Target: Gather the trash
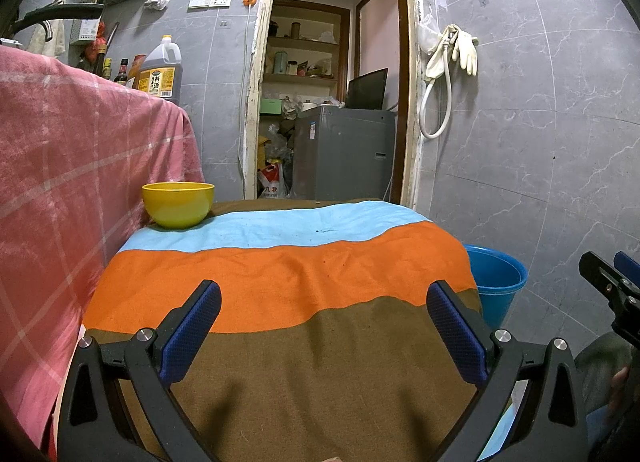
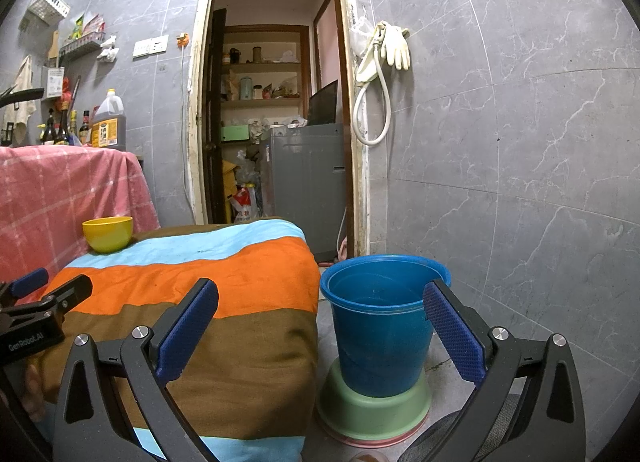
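Striped blanket (image 1: 280, 262) (brown, orange, light blue bands) covers a low table; no loose trash visible on it. Pink checked cloth (image 1: 60, 162) drapes the counter to its left. Blue bucket (image 2: 380, 326) stands on the floor just right of the table, nested on a green basin (image 2: 372, 410). Yellow bowl (image 1: 178, 204) sits upright at the blanket's far left corner. Left gripper (image 1: 324, 334) over the blanket: spread wide, empty. Right gripper (image 2: 320, 334) likewise spread, empty, its right finger in front of the bucket.
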`<state>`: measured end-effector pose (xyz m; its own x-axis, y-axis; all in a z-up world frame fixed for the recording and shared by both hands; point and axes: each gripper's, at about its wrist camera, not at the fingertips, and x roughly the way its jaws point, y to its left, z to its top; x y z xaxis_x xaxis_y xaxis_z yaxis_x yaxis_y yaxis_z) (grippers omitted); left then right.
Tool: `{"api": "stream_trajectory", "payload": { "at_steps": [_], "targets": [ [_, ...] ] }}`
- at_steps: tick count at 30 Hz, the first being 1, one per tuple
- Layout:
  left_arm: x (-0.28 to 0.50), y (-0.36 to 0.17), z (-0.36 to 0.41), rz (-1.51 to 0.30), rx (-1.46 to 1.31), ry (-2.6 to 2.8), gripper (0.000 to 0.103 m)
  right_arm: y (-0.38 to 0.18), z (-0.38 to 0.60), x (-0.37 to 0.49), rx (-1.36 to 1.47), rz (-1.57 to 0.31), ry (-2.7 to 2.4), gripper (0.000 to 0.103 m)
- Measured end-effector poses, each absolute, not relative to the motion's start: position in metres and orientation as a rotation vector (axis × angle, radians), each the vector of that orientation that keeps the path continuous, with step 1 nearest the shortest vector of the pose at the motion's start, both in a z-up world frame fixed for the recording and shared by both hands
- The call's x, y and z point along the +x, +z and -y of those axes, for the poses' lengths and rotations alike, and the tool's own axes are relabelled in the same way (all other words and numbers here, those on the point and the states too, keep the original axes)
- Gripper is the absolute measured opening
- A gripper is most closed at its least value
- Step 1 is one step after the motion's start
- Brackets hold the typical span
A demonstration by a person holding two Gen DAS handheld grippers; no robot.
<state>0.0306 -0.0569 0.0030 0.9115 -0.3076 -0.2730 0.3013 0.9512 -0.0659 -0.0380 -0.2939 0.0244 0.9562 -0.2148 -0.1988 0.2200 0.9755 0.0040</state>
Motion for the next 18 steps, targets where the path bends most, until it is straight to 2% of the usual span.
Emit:
{"api": "stream_trajectory", "payload": {
  "at_steps": [18],
  "targets": [
    [0.0298,0.0025,0.0585,-0.283,-0.021,-0.315,0.101,0.0240,0.2921,-0.0382,0.027,-0.199,-0.222,0.103]
  ]
}}
